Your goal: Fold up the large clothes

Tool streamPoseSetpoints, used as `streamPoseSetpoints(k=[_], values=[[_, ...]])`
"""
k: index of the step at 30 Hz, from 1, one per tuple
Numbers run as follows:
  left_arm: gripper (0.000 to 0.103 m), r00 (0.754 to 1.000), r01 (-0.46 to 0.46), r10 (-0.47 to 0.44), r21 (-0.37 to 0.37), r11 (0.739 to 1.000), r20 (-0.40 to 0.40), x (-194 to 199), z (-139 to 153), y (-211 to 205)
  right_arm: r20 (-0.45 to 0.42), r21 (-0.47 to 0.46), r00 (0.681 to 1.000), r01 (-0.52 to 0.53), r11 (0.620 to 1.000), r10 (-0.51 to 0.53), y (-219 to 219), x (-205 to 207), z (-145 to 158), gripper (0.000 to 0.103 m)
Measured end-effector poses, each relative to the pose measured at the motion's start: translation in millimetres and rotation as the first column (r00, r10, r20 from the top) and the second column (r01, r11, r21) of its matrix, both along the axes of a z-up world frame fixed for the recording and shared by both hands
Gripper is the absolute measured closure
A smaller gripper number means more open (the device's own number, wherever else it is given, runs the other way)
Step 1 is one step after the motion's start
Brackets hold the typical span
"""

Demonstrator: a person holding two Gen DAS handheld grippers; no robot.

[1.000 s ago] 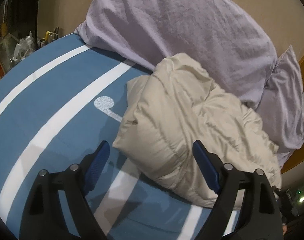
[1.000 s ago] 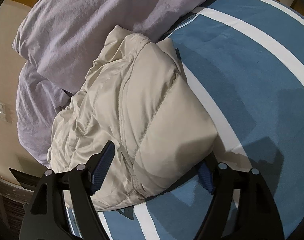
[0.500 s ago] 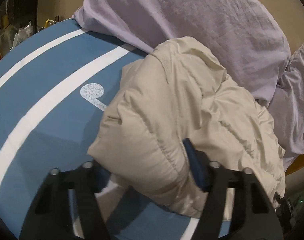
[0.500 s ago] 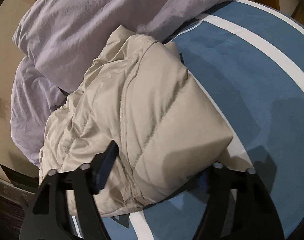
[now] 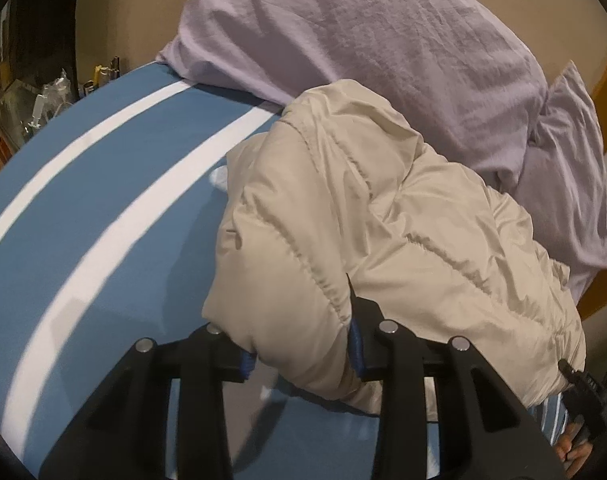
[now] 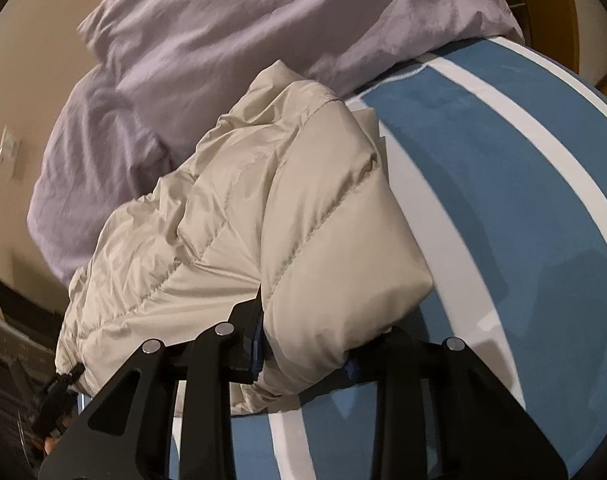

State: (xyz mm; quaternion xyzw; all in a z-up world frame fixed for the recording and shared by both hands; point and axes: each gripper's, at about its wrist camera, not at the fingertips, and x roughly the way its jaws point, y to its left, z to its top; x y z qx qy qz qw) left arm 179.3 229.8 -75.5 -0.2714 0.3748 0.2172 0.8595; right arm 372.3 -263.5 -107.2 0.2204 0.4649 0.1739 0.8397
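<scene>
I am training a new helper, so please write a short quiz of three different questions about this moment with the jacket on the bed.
1. True or false: both grippers are closed on the beige puffer jacket.
2. What lies directly behind the jacket? A) a lilac pillow B) a laptop C) a basket
3. Fill in: the bed cover is blue with ____ stripes.

Key:
1. True: the left gripper and the right gripper each pinch a bulge of its near edge, jaws just closing.
2. A, the lilac pillow.
3. White.
</scene>
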Motion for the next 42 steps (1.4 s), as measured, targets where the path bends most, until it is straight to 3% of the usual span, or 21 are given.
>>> streamPoseSetpoints(k=[6,11,13,17,18,22,28,33,36,42], values=[[0.067,0.999,0.043,-0.043,0.021,0.999,-0.013,-65.6,3.4,-4.9,-0.020,0.010,0.996,-0.083,0.996,0.083,-2.2,-57.1,-2.0,0.072],[0.064,0.999,0.044,-0.044,0.022,0.999,-0.020,-92.9,1.4,-6.6,-0.026,-0.006,0.992,-0.121,0.993,0.121,-3.7,-85.8,0.9,0.067],[0.060,0.999,0.024,-0.024,0.021,0.999,-0.028,-95.8,-2.1,-7.1,-0.026,-0.032,0.993,-0.114,0.993,0.114,-4.6,-87.4,3.8,0.060],[0.044,0.999,-0.011,0.014,0.057,0.998,-0.048,-98.3,-2.6,-9.8,-0.018,-0.108,0.999,-0.053,0.993,0.051,-13.7,-89.5,13.5,0.034],[0.036,0.998,-0.022,0.026,0.071,0.997,-0.059,-98.3,-2.8,-10.3,0.008,-0.145,1.000,-0.026,0.989,0.027,-15.7,-90.8,19.4,0.033],[0.021,0.997,-0.042,0.047,0.071,0.997,-0.067,-99.9,-6.6,-8.8,0.125,-0.266,0.992,0.038,0.963,-0.004,-12.0,-93.6,44.0,0.026],[0.012,0.996,-0.085,0.085,0.009,0.996,-0.040,-99.1,-13.4,-4.6,0.210,-0.298,0.964,-0.097,0.950,0.165,50.3,-93.3,59.8,0.020],[0.011,0.991,-0.129,0.131,-0.060,0.990,0.024,-99.8,-15.4,1.3,0.236,-0.367,0.920,-0.213,0.906,0.312,115.6,-100.3,49.6,0.019],[0.010,0.991,-0.125,0.128,-0.069,0.990,0.031,-93.8,-15.9,1.8,0.235,-0.406,0.908,-0.232,0.884,0.346,135.5,-103.0,40.9,0.019],[0.010,0.992,-0.122,0.125,-0.076,0.990,0.027,-85.0,-19.2,3.4,0.207,-0.442,0.915,-0.228,0.868,0.346,147.3,-97.7,12.9,0.012]])
